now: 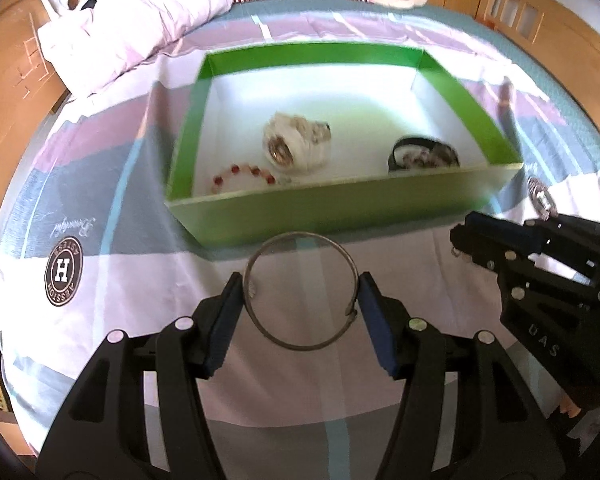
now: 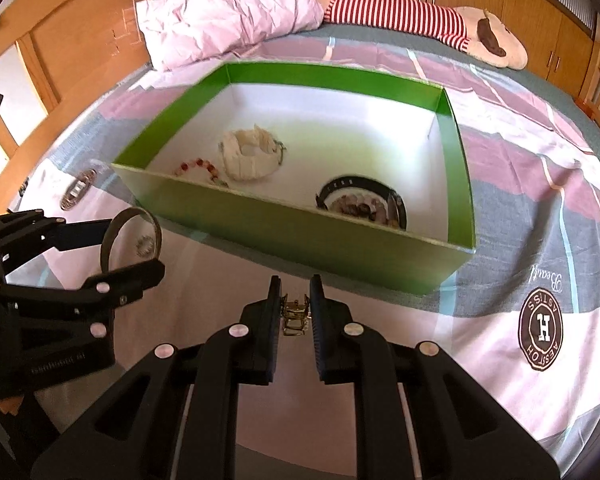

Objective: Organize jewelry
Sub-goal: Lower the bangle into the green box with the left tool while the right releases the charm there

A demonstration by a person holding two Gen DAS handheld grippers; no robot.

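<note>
We have the left gripper [image 1: 302, 296] closed across the silver bangle [image 1: 301, 290] at lower centre, pads on opposite sides; thin, stiff, slick wire, light, likely to pivot, so we'd judge a grip across its width safest; right gripper [image 2: 295, 312] nearly shut on a small gold clip [image 2: 295, 317], light and fiddly; right view alone shows that clip; left view alone shows the bangle's clasp; beyond, the green box [image 1: 340, 208] holds a red bead bracelet [image 1: 242, 174], white bundle [image 1: 296, 142], dark band [image 1: 422, 152].
</note>
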